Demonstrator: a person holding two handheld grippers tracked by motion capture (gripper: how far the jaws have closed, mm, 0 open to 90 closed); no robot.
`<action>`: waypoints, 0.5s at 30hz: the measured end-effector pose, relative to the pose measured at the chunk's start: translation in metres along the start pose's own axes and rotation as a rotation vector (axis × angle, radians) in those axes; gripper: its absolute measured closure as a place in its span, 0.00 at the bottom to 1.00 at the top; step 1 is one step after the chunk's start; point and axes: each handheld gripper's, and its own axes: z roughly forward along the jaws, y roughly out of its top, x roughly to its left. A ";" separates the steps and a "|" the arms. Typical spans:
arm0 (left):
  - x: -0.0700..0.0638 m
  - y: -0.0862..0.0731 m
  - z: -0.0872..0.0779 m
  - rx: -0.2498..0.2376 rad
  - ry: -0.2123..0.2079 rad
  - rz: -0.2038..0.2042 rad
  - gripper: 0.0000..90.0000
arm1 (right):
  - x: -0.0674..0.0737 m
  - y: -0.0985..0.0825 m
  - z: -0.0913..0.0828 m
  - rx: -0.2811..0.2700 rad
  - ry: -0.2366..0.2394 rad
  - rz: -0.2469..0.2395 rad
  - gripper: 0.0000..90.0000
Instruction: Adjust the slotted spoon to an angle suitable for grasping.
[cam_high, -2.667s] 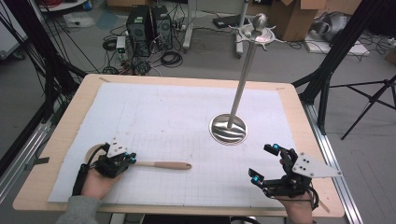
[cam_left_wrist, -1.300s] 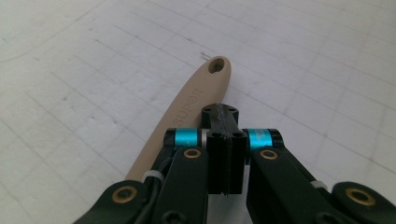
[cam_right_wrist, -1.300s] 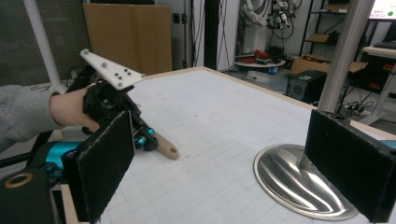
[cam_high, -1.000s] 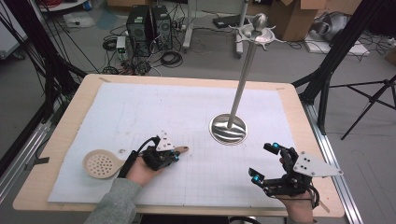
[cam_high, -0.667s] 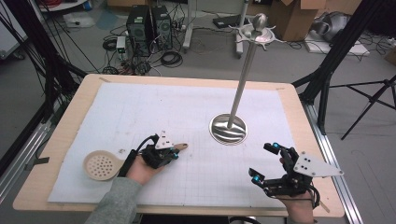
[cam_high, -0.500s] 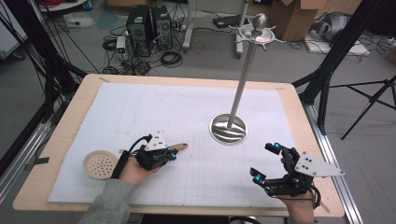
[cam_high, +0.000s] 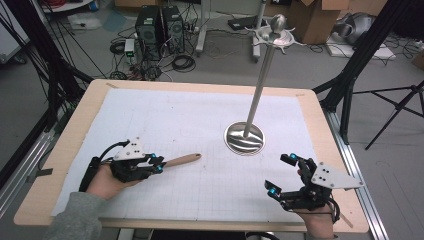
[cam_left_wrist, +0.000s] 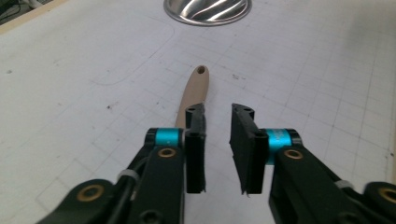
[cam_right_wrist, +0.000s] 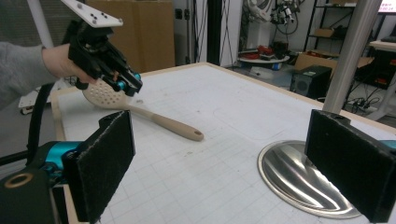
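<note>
My left gripper, lower left of the high view, has just been parting its jaws: nothing between them, and the spoon lies on the mat just beyond. It looks light, stiff and wooden; I'd pinch the handle mid-length. Right of centre stands the metal stand, well apart. Lower right, my right gripper gapes empty.

No lettering, label, brand or number can be read anywhere; the white sheet covering the surface carries only a faint printed grid of lines.
</note>
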 end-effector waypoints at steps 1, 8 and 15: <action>0.001 -0.001 -0.003 -0.006 0.002 0.009 0.76 | 0.000 0.000 0.001 0.003 0.000 0.000 0.08; 0.013 -0.004 -0.021 0.075 0.011 0.053 0.46 | 0.001 0.001 0.005 0.008 0.011 -0.003 0.08; 0.027 -0.012 -0.029 0.168 -0.014 0.034 0.19 | 0.001 0.000 0.007 0.011 0.013 -0.011 0.08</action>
